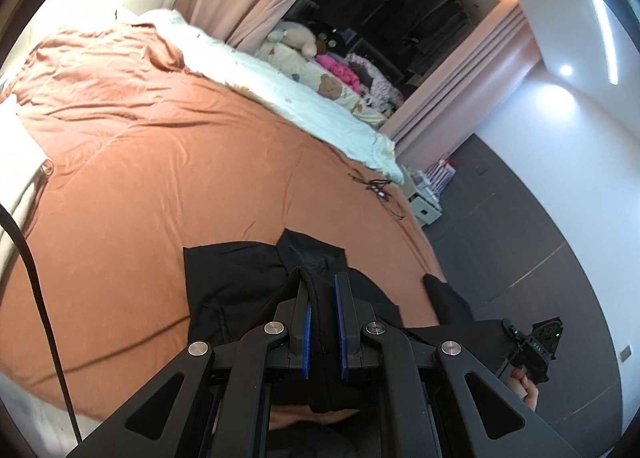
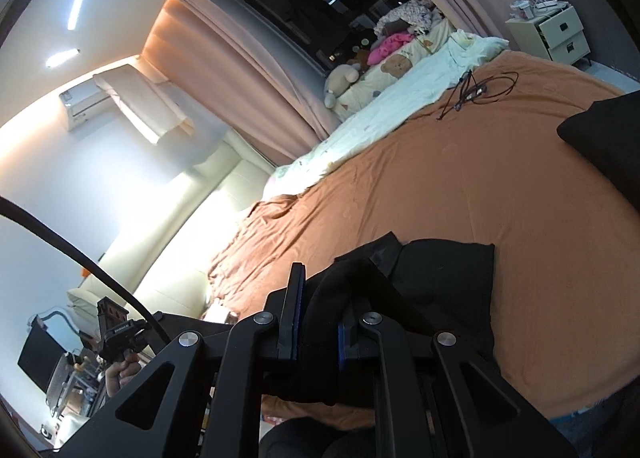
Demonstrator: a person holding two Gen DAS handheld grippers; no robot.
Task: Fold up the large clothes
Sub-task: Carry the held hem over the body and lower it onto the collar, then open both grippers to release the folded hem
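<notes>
Orange bed (image 1: 160,162): both claws grip blk garment (image 1: 240,278).

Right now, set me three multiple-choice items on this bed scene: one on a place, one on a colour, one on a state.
1. Where does the tangled thin black cable lie?
A on the floor
B on the orange bedspread
C on the cream drawer unit
2. What colour is the large garment?
A black
B white
C pink
3. How is the left claw?
A wide open, empty
B shut on the garment
C out of view
Key: 1 B, bedspread surrounds the cable; 2 A, the cloth is black; 3 B, blue pads pinch a fold.
</notes>
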